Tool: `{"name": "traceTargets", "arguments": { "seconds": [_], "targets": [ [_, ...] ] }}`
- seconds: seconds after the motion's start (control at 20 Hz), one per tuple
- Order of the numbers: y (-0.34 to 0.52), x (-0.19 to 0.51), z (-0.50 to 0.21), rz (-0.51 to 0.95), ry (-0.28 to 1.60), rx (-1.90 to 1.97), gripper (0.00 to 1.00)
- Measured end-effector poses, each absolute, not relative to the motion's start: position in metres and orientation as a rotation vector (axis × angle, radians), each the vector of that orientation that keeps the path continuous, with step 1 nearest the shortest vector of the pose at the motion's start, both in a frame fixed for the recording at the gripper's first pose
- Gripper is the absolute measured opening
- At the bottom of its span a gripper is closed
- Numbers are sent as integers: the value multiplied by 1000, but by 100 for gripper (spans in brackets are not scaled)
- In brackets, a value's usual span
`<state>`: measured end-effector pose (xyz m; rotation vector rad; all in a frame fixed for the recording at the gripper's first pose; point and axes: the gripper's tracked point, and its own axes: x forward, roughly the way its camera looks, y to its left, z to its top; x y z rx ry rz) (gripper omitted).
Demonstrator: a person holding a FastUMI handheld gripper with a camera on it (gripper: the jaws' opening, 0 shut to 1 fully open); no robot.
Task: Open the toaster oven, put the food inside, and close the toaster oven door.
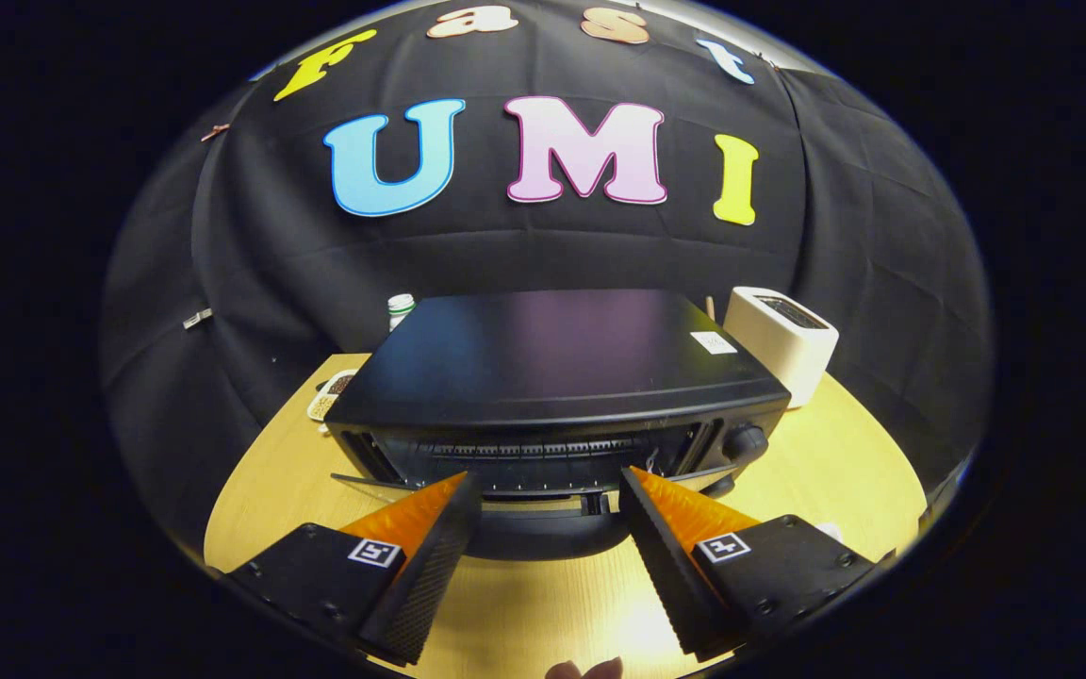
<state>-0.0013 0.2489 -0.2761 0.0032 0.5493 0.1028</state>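
Hand-held gripper (551, 490) spread wide, holding nothing, fingers flanking toaster oven (557, 396) front, probably lined up to work door. Door looks dropped open below opening, hard to confirm. Oven mid-tabletop (816, 471), white toaster (781, 341) behind-right. Food not identifiable.

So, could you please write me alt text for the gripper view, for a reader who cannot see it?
A black toaster oven sits on a wooden table, its door hanging open toward the open gripper, whose jaws stand apart just in front of the door. A white toaster stands beyond the oven's right side, a small white-capped bottle behind its left.
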Motion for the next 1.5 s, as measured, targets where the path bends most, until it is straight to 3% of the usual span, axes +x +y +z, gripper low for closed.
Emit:
{"name": "traceTargets", "arguments": {
  "seconds": [0.85, 1.5],
  "targets": [
    [225, -110, -389, 159, 908, -69, 98],
    [170, -125, -330, 311, 918, 46, 99]
  ]
}}
